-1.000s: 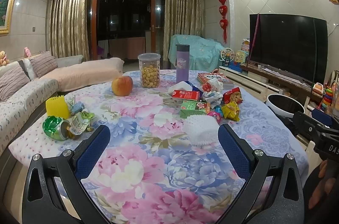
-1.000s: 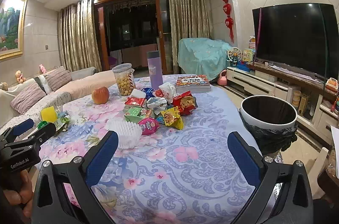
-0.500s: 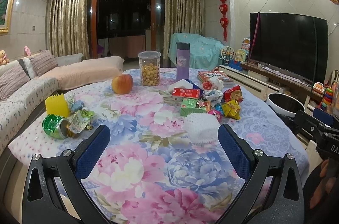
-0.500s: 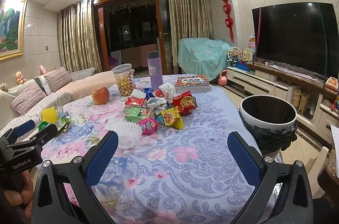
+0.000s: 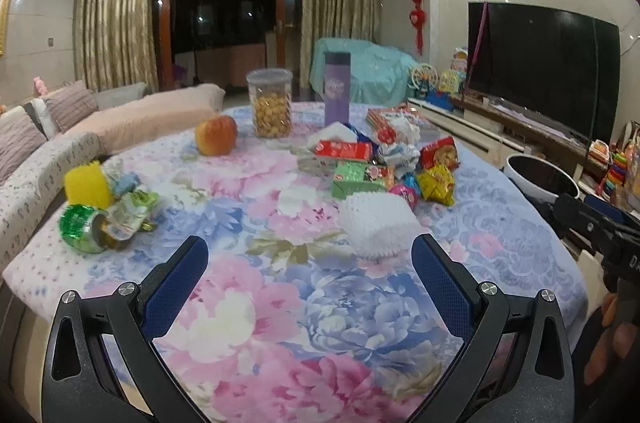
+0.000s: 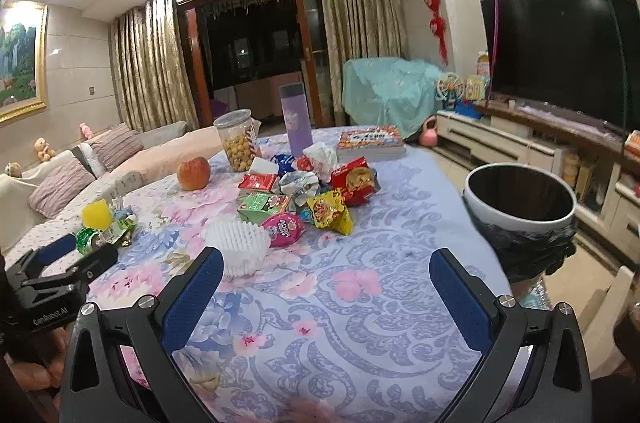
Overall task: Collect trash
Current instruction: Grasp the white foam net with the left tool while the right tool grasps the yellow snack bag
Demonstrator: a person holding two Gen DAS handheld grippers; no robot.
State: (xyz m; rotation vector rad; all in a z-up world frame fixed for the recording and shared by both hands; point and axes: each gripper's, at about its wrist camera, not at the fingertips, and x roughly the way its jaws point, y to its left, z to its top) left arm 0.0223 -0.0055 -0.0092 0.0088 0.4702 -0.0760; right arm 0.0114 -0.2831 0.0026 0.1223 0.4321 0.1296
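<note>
A pile of snack wrappers (image 5: pixel 396 167) (image 6: pixel 320 191) lies mid-table on the floral cloth, with a white foam fruit net (image 5: pixel 378 223) (image 6: pixel 238 241) at its near side. A second clump of crumpled green wrappers (image 5: pixel 108 219) (image 6: pixel 104 233) lies at the left edge by a yellow sponge (image 5: pixel 86 185). A white bin with a black liner (image 6: pixel 520 199) (image 5: pixel 540 177) stands off the table's right side. My left gripper (image 5: pixel 308 255) is open over the near cloth, holding nothing. My right gripper (image 6: pixel 324 267) is open too, empty, short of the net.
An apple (image 5: pixel 216 140), a clear jar of snack balls (image 5: pixel 270 105), a purple bottle (image 5: pixel 337 87) and a book (image 6: pixel 370 141) stand at the table's far side. A sofa (image 5: pixel 48 143) runs along the left; a TV (image 6: pixel 560 51) and low cabinet stand on the right.
Both views have shifted only slightly; the table looks a little closer. Both grippers stay open and nothing on the table has moved.
</note>
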